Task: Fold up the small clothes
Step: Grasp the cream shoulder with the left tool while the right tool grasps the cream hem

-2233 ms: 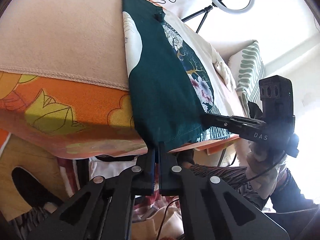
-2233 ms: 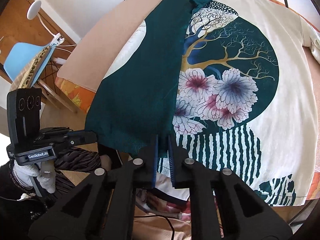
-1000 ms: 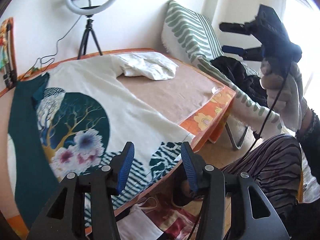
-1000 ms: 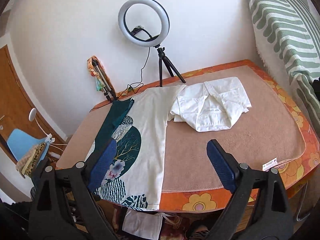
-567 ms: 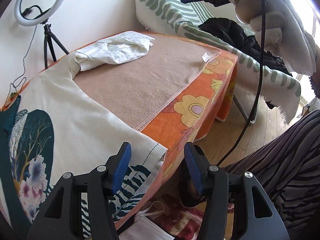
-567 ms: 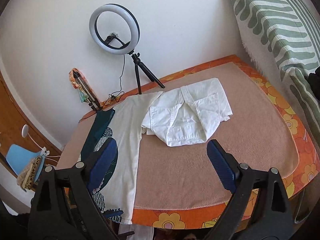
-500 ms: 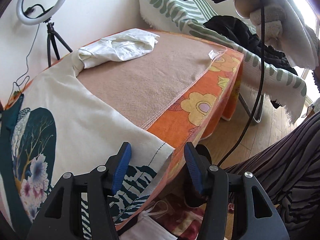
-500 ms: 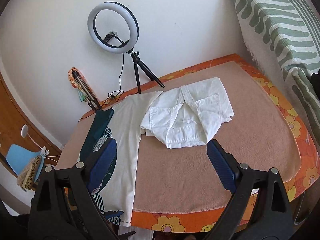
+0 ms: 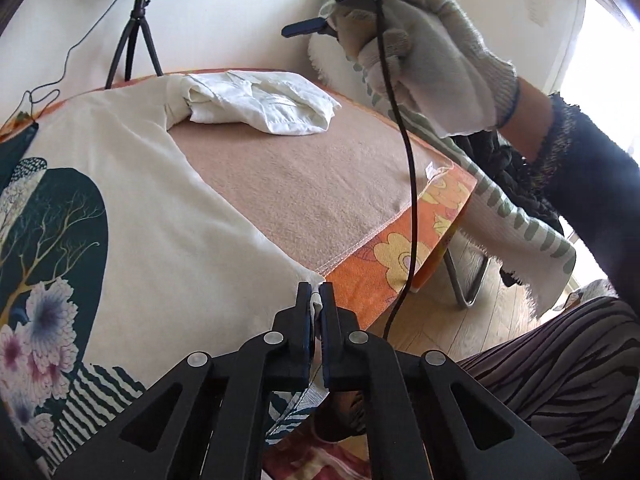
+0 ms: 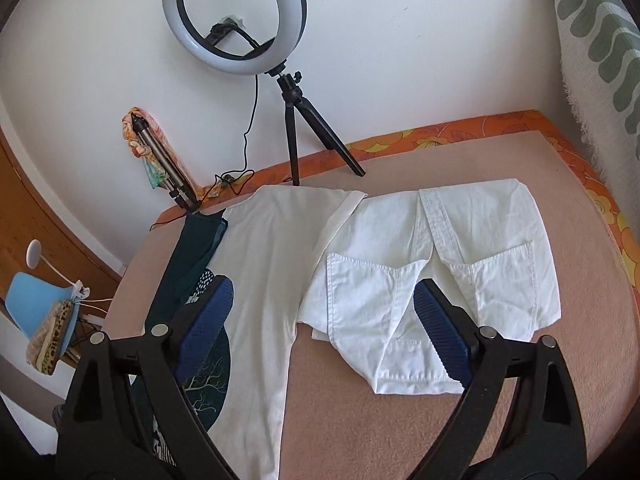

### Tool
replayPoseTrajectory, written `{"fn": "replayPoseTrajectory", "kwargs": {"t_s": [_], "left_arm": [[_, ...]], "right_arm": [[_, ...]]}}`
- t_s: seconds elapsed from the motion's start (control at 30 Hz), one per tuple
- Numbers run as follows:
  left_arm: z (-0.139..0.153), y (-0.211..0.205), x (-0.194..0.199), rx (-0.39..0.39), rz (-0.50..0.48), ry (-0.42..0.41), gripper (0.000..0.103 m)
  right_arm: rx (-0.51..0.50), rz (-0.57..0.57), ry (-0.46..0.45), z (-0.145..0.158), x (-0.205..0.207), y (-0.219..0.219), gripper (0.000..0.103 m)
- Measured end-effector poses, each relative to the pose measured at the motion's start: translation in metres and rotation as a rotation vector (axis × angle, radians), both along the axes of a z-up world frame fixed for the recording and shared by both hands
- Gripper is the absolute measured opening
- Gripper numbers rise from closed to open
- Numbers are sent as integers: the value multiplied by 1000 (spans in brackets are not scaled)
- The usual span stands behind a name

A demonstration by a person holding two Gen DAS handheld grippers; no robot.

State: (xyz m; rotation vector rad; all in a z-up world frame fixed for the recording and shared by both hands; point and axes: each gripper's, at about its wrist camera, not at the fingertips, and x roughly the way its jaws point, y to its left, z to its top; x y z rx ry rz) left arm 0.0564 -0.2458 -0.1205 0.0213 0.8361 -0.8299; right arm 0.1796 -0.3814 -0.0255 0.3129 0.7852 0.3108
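- Jaws of the left gripper (image 9: pixel 315 300), at the bottom centre of the left wrist view, are pinched together on the near right corner of the T-shirt (image 9: pixel 168 216), where its hem hangs over the table edge.
- Jaws of the right gripper (image 10: pixel 322 312) stand wide apart and hold nothing; in its own view they hang above the shirt's right sleeve (image 10: pixel 336 216) and the white shorts (image 10: pixel 436 280). In the left wrist view the same tool sits at the top of the frame in a gloved hand (image 9: pixel 424 52).
- Risk, as I judge it: the left pads seem to bite only a thin bit of fabric at the very corner, though the fingers hide how deep. A quick lift could let the corner slip out.
- Another risk: the sleeve lies touching the shorts, perhaps tucked under them. Folding that side over could drag the shorts along or bunch the sleeve.
- T-shirt lies flat along the left half of both views on the tan blanket (image 9: pixel 312 184), cream with a dark teal disc, gold tree and flowers; its left side is already turned over, showing plain teal.
- Shorts sit crumpled at centre right of the right wrist view.
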Motion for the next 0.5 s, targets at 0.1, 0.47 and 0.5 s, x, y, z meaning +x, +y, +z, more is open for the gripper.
{"fn": "replayPoseTrajectory", "kwargs": {"t_s": [0.1, 0.47, 0.5], "left_arm": [[9, 18, 6, -86, 53, 28, 2], [6, 44, 25, -178, 119, 103, 2], [5, 45, 25, -181, 117, 108, 2]], "right_arm": [[-13, -21, 37, -10, 42, 10, 94], [-99, -37, 231, -75, 175, 48, 76], [-103, -37, 246, -81, 183, 49, 76]]}}
